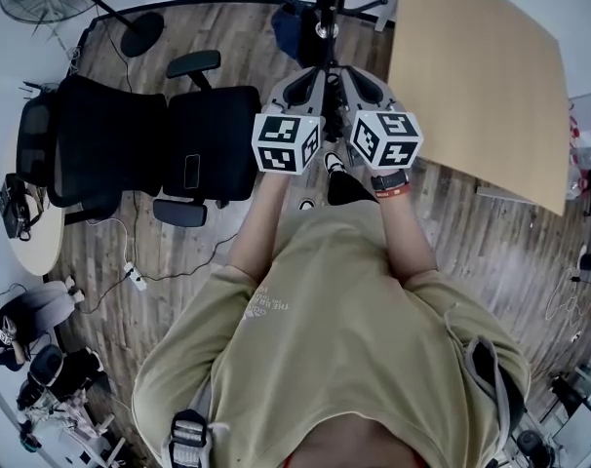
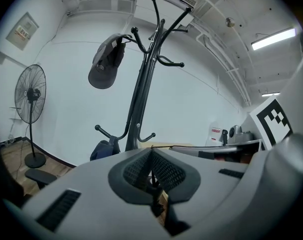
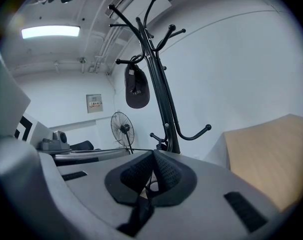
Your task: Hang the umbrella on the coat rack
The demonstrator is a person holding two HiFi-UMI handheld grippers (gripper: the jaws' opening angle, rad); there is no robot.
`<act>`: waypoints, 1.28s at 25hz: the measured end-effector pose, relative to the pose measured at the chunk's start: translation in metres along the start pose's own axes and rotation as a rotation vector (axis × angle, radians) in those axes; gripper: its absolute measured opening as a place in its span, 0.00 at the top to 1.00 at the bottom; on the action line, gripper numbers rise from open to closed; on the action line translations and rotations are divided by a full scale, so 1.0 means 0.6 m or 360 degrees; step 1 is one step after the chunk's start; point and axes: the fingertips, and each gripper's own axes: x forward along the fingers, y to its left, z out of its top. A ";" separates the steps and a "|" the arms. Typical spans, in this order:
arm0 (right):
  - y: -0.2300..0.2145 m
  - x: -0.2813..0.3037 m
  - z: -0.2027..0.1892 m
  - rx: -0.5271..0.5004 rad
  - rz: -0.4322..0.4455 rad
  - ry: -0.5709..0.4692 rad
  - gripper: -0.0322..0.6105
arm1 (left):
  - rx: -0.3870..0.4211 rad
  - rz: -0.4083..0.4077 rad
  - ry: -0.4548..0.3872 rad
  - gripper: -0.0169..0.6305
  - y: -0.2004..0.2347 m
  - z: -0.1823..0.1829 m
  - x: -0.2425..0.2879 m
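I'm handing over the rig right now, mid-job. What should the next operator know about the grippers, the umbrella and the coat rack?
Left gripper: shut, nothing between its jaws.
Right gripper: shut, also holding nothing. The two are held side by side, facing the coat rack.
Coat rack: upright just ahead, with a dark cap hanging on an upper hook.
Umbrella: not clearly in view. A dark blue item sits at a low hook, and I cannot tell what it is.
Done: cannot confirm a hang.
Left: check that blue item. If it is not the umbrella, find the umbrella and hang it on a free hook.
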 end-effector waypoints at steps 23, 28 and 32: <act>-0.060 0.070 -0.004 0.0004 0.0051 0.0074 0.92 | -0.0040 0.0042 0.0051 0.94 0.047 -0.011 0.084; -0.072 0.085 -0.019 0.0015 0.0055 0.0108 0.92 | -0.0051 0.0051 0.0084 0.94 0.056 -0.026 0.098; -0.070 0.095 -0.028 0.0023 0.0057 0.0137 0.92 | -0.0114 0.0048 0.0104 0.94 0.066 -0.033 0.100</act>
